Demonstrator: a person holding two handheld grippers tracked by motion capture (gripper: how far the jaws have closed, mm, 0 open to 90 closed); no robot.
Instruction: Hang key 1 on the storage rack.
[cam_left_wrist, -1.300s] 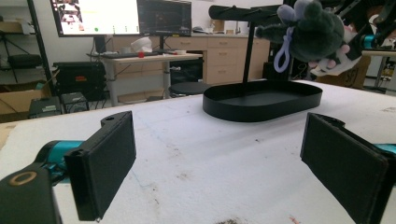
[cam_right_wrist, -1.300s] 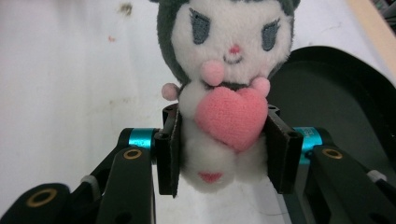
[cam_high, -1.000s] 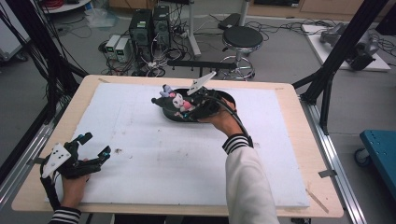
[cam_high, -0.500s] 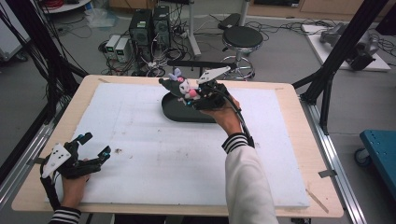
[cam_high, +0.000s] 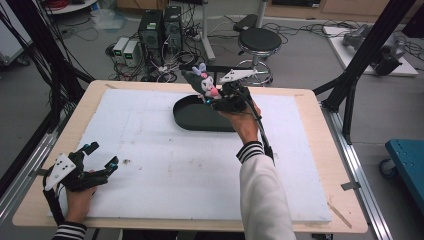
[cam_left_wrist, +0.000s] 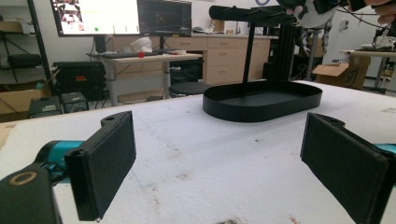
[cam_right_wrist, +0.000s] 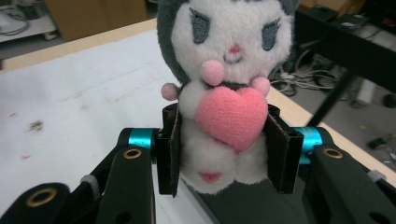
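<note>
Two grippers on the board right now, and the right gripper (cam_high: 212, 95) has the prize: a plush toy (cam_right_wrist: 224, 93), grey-hooded with a white face and a pink heart on its chest, pinched around the body between both black pads in the right gripper view. Jaws about half closed, squeezing the soft torso from either side. From the high view the toy hangs in the air above the far rim of the black oval tray (cam_high: 192, 117), not touching it.

Down at the near left corner, the left gripper (cam_high: 100, 161) rests low over the table, jaws spread wide with nothing between them; the left gripper view looks straight through that gap across the surface to the tray.

That surface is a white foam sheet (cam_high: 165, 165), scuffed and dotted with dark specks and small stains, laid on a pale wooden tabletop (cam_high: 320, 150) whose edge frames it all round. Black metal posts rise at the corners. Beyond the table: a grey floor, a round black stool (cam_high: 257, 40), computer towers (cam_high: 160, 30) with tangled cables, and in the left gripper view a desk with lit monitors (cam_left_wrist: 121, 16) and wooden cabinets.
</note>
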